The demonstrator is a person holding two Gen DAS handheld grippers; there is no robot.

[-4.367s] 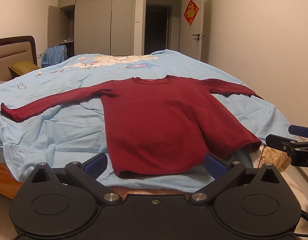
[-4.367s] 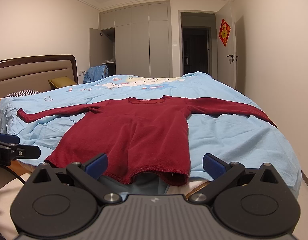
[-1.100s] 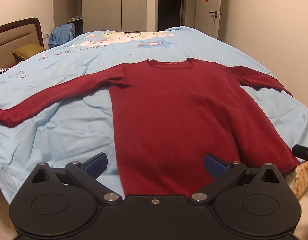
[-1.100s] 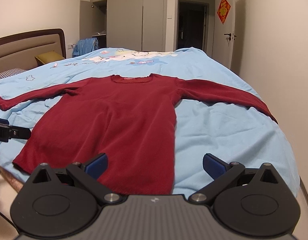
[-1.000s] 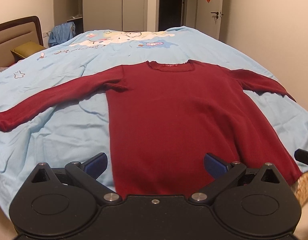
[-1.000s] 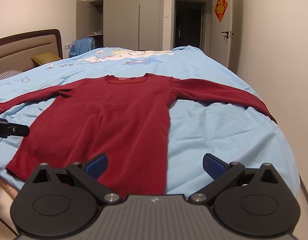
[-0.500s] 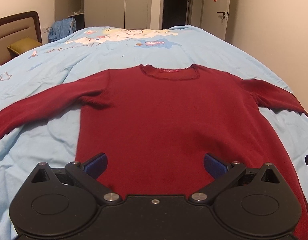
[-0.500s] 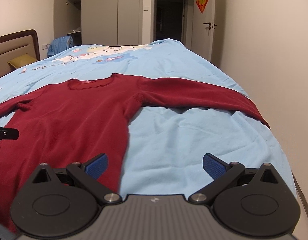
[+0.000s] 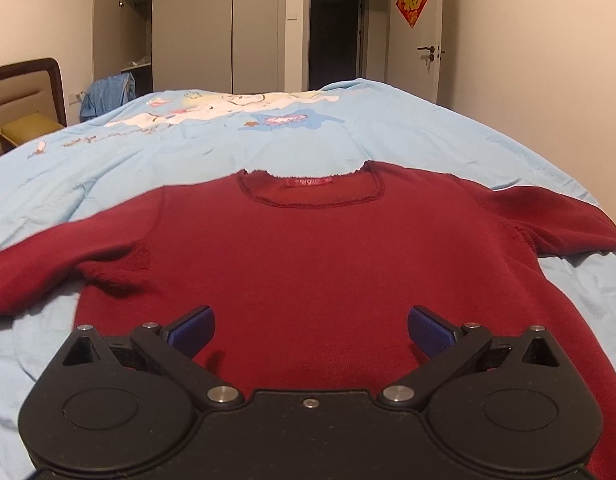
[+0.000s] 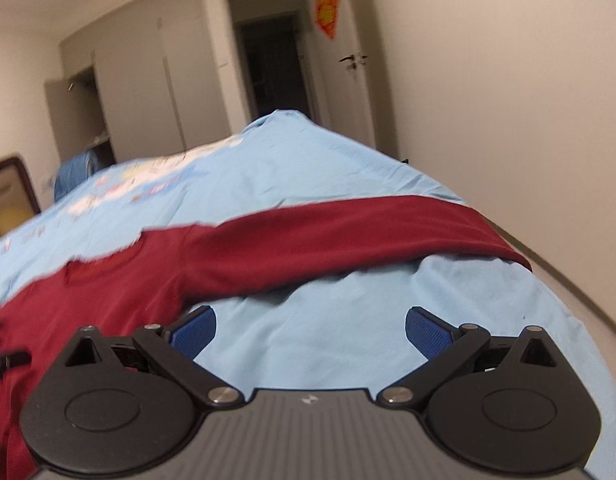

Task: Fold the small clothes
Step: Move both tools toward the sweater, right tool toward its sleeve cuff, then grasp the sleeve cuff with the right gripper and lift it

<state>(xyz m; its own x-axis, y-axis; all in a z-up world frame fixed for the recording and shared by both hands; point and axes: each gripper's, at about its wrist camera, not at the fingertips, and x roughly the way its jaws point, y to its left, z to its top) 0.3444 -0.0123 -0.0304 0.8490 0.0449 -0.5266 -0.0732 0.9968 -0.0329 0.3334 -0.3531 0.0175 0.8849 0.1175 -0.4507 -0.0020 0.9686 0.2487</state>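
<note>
Hovering wide over red sweater point(image 9: 308, 256) torso: left hand-held gripper point(image 9: 310, 326); right hand-held gripper point(image 10: 310, 326), also wide, faces sleeve point(image 10: 348, 232), prob. for first fold.

Sweater point(image 9: 308, 248) flat on bed point(image 9: 388, 136), wardrobe point(image 9: 211, 28) behind

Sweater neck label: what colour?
Bright red, lighter than the dark red sweater; neck label shows best in the left wrist view.

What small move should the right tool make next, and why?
Probably forward and down onto the right sleeve. The sweater lies flat and unfolded on the bed, and the right tool is open, empty, over bare sheet just short of that sleeve.
</note>
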